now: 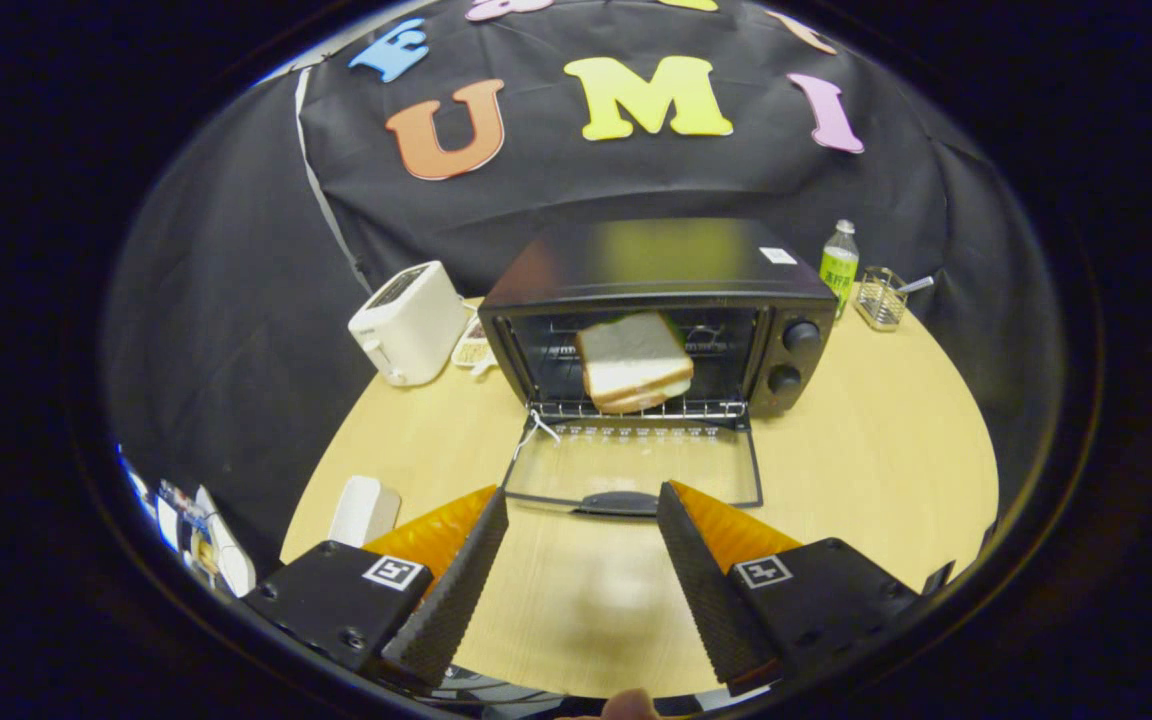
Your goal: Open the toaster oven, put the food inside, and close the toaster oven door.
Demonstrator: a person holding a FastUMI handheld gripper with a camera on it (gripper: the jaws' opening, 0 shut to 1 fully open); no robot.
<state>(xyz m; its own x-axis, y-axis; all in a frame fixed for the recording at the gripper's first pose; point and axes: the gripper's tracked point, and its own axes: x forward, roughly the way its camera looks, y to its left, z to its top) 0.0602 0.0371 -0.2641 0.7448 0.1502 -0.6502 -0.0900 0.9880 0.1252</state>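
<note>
The gripper (581,520) stands spread and empty above the counter (886,460), just short of the toaster oven (656,310) and its dropped door (631,470). A sandwich (634,362) sits tilted at the rack's front edge, blurred, possibly not resting flat.
</note>
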